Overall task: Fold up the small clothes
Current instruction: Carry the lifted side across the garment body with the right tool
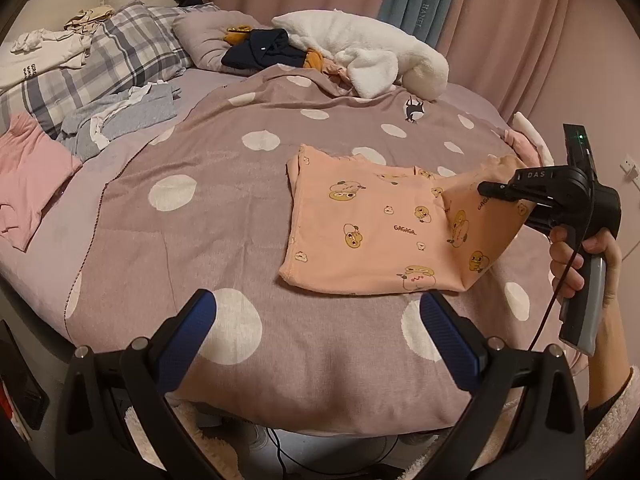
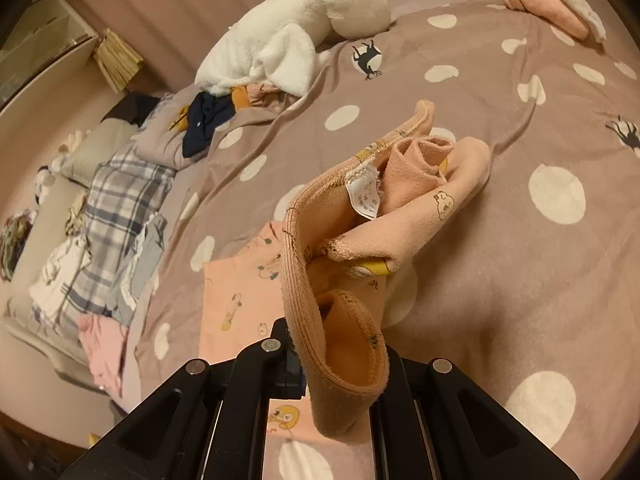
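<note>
A small peach garment (image 1: 360, 232) with yellow cartoon prints lies partly folded on the mauve dotted bedspread (image 1: 208, 240). My right gripper (image 1: 486, 189) is shut on the garment's right end and lifts it over the flat part. In the right wrist view the ribbed hem and bunched fabric (image 2: 340, 280) drape over my right gripper (image 2: 340, 356), hiding its fingertips. My left gripper (image 1: 316, 320) is open and empty, hovering near the bed's front edge, just short of the garment.
A white plush toy (image 1: 372, 56) and dark clothes (image 1: 260, 50) lie at the far side. A plaid pillow (image 1: 108, 60), grey clothes (image 1: 120, 120) and a pink garment (image 1: 28, 172) lie to the left. Folded pink and white items (image 2: 552, 4) sit at the bed's right edge.
</note>
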{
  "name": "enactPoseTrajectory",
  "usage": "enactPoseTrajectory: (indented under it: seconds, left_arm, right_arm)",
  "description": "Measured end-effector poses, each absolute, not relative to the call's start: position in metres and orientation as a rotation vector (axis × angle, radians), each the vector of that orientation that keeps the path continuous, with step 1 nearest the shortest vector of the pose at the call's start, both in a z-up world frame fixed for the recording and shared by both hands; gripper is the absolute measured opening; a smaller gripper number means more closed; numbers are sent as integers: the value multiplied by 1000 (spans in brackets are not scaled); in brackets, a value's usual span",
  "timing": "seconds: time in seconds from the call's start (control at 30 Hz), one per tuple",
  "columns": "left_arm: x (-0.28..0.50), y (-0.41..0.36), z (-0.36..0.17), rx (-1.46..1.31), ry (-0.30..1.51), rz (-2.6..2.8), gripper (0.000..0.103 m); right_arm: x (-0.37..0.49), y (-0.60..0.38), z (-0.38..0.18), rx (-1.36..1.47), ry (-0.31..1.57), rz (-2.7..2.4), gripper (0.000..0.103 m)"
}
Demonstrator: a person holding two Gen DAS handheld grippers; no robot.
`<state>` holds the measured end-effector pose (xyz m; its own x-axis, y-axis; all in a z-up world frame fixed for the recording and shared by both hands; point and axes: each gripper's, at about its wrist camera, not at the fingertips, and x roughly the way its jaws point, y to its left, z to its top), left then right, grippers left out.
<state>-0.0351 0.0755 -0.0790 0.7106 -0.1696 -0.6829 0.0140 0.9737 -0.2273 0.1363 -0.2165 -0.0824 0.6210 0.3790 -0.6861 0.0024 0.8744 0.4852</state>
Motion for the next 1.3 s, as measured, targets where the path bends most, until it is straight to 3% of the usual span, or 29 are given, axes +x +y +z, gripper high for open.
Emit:
enactPoseTrajectory:
  seconds: [1.3]
  left_arm:
    - [-34, 100, -92, -259, 801, -49, 102]
  right_arm:
    - [150, -132, -76, 345, 939, 404, 7]
